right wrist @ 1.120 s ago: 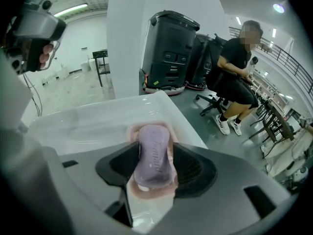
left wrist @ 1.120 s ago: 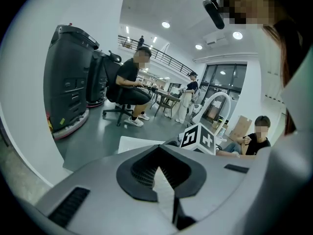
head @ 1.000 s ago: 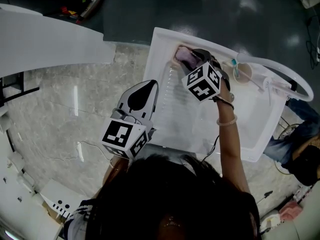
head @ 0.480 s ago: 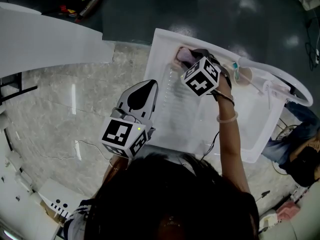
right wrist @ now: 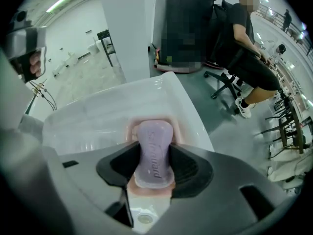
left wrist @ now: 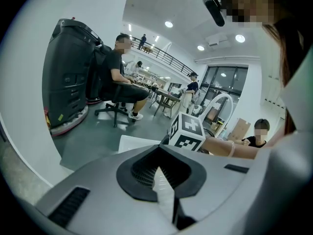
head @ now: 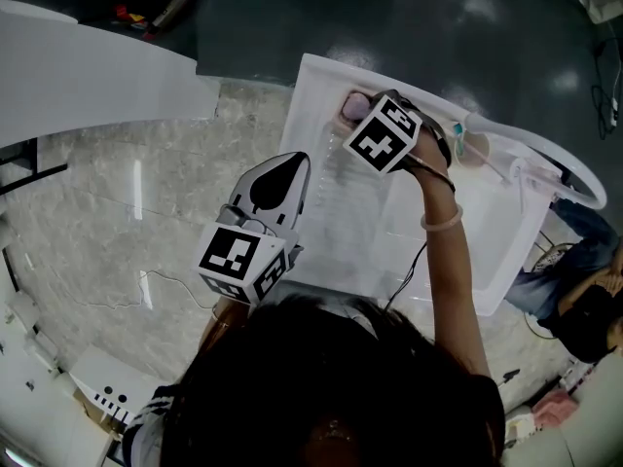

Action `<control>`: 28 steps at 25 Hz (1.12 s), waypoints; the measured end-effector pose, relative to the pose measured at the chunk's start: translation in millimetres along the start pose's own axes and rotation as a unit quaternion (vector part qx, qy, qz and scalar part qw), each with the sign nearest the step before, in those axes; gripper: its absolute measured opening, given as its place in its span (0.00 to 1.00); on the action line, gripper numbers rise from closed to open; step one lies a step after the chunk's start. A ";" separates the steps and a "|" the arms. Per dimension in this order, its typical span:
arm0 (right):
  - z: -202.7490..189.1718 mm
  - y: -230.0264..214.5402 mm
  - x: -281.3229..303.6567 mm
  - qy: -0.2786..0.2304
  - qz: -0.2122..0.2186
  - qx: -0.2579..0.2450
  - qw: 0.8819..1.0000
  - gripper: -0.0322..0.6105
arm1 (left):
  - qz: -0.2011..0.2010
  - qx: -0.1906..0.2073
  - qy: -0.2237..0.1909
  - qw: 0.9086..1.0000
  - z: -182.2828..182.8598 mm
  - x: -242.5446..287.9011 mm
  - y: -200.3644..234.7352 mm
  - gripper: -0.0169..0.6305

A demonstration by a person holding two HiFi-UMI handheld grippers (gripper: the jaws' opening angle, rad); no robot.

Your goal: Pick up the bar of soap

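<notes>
A purple bar of soap (right wrist: 154, 153) lies lengthwise on a pink soap dish (right wrist: 128, 131) at the far left corner of a white basin (right wrist: 112, 106). My right gripper (right wrist: 154, 168) is down over it, jaws closed against both long sides of the bar. In the head view the soap (head: 352, 106) peeks out just beyond the right gripper (head: 368, 115) at the basin (head: 316, 76) corner. My left gripper (head: 280, 168) hovers near the body over the basin's left edge, shut with nothing in it; its fingers (left wrist: 164, 190) meet.
A marble counter (head: 146, 193) spreads left of the basin. A curved white tube (head: 545, 144) and a small beige dish with a teal item (head: 467, 139) sit at the basin's far right. A drain (right wrist: 138, 219) lies below the dish. Seated people and a black machine (left wrist: 68, 77) stand beyond.
My right gripper has slid up and left toward the basin corner, covering more of the soap, and its jaws now sit around the bar. The left gripper has barely moved.
</notes>
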State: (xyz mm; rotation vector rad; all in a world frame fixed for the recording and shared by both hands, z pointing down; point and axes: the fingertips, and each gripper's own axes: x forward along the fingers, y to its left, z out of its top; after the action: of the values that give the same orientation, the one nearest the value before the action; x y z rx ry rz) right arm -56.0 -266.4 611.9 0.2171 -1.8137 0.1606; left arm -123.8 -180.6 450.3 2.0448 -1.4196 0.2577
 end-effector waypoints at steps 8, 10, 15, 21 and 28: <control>-1.5 -0.1 -2.2 -0.028 -0.008 0.006 1.000 0.36 | -0.002 -0.002 -0.004 1.000 0.1 -1.2 1.0 0.02; -2.7 0.2 -2.8 -0.035 -0.012 0.010 0.999 0.36 | -0.001 -0.003 -0.004 1.000 -0.7 -2.6 2.6 0.03; -1.7 0.8 -4.0 -0.051 -0.026 0.021 0.998 0.36 | 0.002 -0.003 -0.005 1.000 -2.4 -6.1 5.4 0.02; -4.3 -3.3 -6.9 -0.062 -0.041 0.034 0.997 0.36 | 0.004 0.001 -0.004 1.000 -3.0 -8.8 6.4 0.02; -4.1 -4.5 -18.1 -0.077 -0.053 0.046 0.995 0.36 | 0.001 0.011 -0.002 1.000 -3.9 -12.7 1.9 0.03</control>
State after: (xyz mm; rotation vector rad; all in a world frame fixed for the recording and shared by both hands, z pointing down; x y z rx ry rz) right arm -46.7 -268.7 595.4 0.3990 -1.9437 0.1555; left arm -129.9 -169.0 447.8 2.0637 -1.4265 0.2713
